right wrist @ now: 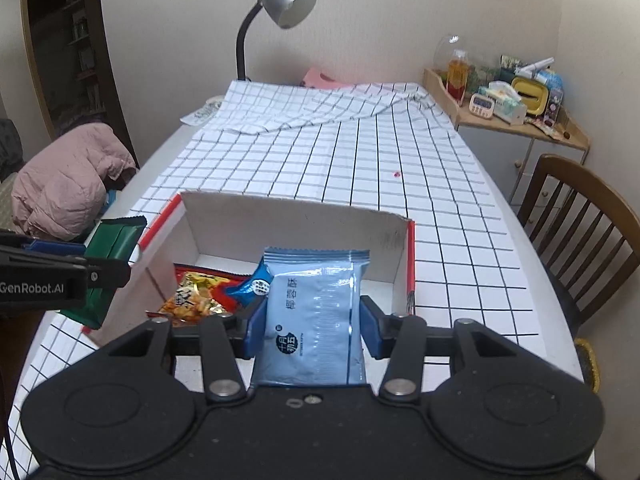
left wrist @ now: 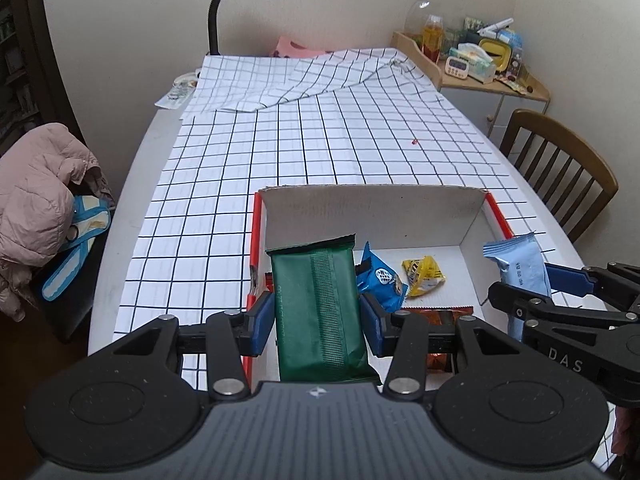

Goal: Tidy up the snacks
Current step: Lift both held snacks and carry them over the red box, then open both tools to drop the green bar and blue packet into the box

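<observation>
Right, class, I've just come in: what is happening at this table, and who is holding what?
A person is sorting snacks into a cardboard box on the checked tablecloth. The left gripper is shut on a green packet, the right gripper on a light blue packet; both are held at the box. A small blue packet, a yellow packet and an orange snack bag lie inside.

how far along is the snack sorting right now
Done: a small blue packet, a yellow packet and an orange-red bag lie in the box. In hand: left gripper holds the green packet, right gripper the light blue packet. Left: putting both in.
</observation>
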Motion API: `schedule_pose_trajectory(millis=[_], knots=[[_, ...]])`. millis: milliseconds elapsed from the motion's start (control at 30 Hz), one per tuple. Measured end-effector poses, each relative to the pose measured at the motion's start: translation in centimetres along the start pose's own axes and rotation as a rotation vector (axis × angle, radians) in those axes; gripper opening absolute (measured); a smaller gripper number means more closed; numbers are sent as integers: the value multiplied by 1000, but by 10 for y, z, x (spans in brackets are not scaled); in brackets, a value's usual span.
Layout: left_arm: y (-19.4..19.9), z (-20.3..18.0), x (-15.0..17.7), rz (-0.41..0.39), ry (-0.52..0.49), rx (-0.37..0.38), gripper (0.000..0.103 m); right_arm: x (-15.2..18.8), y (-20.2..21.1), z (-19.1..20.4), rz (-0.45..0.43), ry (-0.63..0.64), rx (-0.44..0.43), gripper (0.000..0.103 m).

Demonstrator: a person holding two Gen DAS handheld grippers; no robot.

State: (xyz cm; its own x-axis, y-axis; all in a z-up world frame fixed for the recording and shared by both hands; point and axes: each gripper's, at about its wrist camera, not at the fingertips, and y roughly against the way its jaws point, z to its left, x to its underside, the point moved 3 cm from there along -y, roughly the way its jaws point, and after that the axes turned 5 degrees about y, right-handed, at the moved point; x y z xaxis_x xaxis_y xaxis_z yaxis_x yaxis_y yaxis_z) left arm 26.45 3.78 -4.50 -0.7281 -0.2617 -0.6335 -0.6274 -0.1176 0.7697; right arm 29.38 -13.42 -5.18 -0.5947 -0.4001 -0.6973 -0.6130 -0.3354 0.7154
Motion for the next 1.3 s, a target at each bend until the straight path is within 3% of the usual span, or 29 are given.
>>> schedule_pose_trajectory(millis=[733, 1300], knots=[[-88, -8, -16, 156, 7, -43, 45, 1, -93, -7, 206, 76, -56, 47], [-106, -4, -11, 196, 4, -78, 45, 3, -105, -3, 218, 147, -37, 49]])
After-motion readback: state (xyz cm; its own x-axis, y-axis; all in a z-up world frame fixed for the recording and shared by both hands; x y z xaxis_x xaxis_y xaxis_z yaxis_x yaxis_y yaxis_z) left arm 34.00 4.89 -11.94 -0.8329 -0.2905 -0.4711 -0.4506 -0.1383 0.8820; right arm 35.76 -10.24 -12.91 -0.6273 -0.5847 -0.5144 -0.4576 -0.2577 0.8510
